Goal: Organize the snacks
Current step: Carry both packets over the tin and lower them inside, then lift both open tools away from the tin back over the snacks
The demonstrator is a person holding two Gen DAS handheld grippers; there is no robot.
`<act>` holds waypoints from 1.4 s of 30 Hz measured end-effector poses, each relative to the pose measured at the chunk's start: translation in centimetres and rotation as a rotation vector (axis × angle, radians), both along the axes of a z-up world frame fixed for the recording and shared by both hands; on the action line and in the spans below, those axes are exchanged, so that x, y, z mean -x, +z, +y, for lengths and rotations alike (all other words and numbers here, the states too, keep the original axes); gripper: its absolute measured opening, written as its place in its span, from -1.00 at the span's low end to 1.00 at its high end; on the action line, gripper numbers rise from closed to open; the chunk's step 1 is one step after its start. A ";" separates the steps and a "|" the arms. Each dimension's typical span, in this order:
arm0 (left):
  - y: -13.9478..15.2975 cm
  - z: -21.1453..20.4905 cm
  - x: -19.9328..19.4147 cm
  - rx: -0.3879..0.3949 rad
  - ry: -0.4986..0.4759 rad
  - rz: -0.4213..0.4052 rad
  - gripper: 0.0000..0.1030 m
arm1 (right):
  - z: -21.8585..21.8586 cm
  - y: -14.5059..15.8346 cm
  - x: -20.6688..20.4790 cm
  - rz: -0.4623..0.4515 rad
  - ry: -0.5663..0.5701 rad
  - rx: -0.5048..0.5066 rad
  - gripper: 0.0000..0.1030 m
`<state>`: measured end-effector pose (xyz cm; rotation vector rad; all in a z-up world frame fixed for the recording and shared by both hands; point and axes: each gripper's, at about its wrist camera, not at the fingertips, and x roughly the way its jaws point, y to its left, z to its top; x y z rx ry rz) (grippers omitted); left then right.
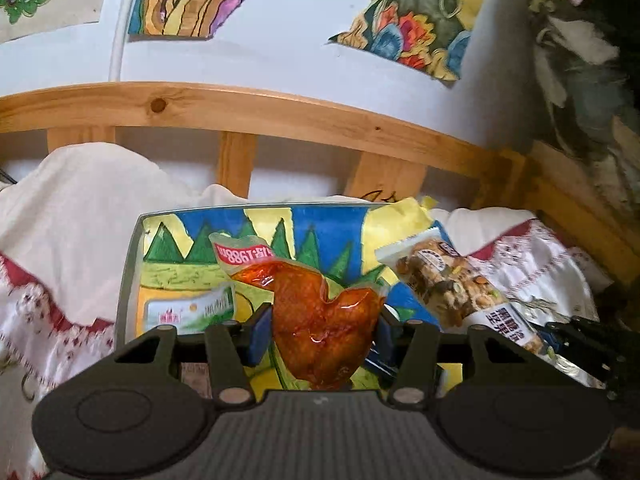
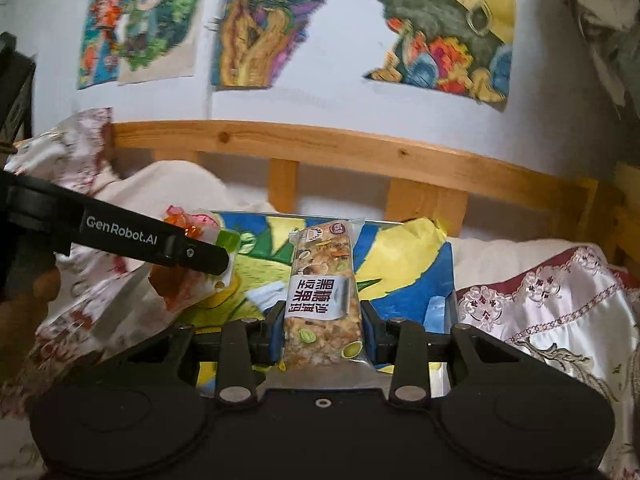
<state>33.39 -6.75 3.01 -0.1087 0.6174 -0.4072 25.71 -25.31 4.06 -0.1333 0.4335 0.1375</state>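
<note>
My left gripper [image 1: 320, 332] is shut on a clear vacuum pack of red-orange chicken wing [image 1: 324, 320], held upright above a metal tray [image 1: 128, 280] lined with a bright painted sheet. A small green-and-white packet [image 1: 188, 308] lies in the tray at the left. In the right wrist view my right gripper [image 2: 322, 332] is shut on a nut-and-seed bar [image 2: 322, 300] in a clear wrapper with a white label, over the same tray [image 2: 450, 280]. The bar [image 1: 460, 292] also shows at the right of the left wrist view. The left gripper's black arm [image 2: 160, 240] and its chicken pack [image 2: 180, 284] reach in from the left.
The tray rests on white and maroon embroidered cloth [image 1: 60, 240] on a bed with a wooden slatted rail [image 1: 240, 112]. Behind is a white wall with colourful drawings [image 2: 440, 28]. More patterned cloth [image 2: 540, 312] lies to the tray's right.
</note>
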 end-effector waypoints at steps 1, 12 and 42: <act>-0.3 -0.2 -0.6 -0.005 0.003 0.003 0.10 | -0.1 -0.2 -0.6 0.006 -0.008 -0.003 -0.25; -3.8 -1.4 -3.1 -0.064 0.032 0.047 0.10 | -1.1 -3.1 -4.7 0.055 -0.059 0.027 -0.25; -0.8 -0.3 1.6 -0.013 0.180 0.013 0.97 | -1.7 -2.3 -0.4 -0.005 -0.151 -0.068 0.98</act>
